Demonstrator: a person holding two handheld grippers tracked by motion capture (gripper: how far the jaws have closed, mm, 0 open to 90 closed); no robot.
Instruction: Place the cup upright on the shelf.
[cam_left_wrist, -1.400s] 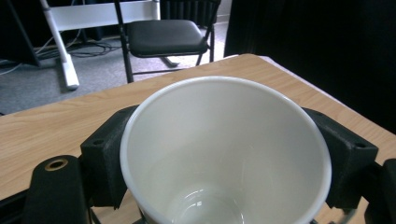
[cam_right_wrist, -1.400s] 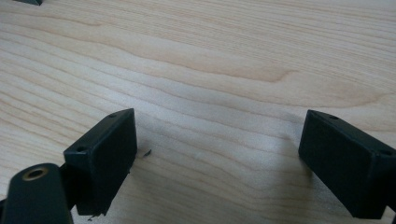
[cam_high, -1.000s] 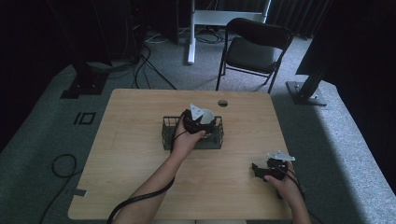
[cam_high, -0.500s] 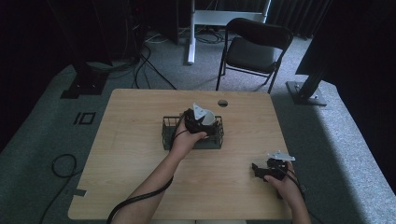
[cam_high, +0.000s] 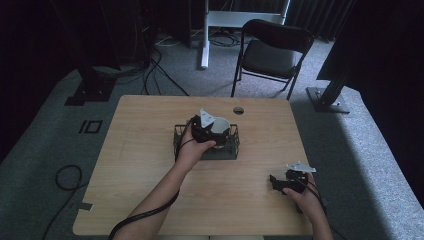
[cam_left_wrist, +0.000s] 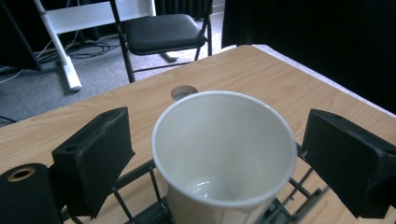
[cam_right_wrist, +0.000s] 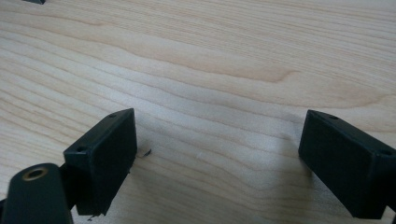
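Wooden table (cam_high: 150, 165) carries a black wire basket (cam_high: 230, 150) near its middle, with a round hole (cam_high: 238, 110) toward the far edge and a black folding chair (cam_high: 272, 52) on the floor beyond. 1 white paper cup (cam_left_wrist: 224, 154) stands upright in the basket — empty. Left gripper (cam_left_wrist: 224, 161) hangs over it, jaws spread wide on either side of the rim, apart from it. Right gripper (cam_high: 275, 182) sits low at the near right — jaws wide apart over bare wood, holding nothing.
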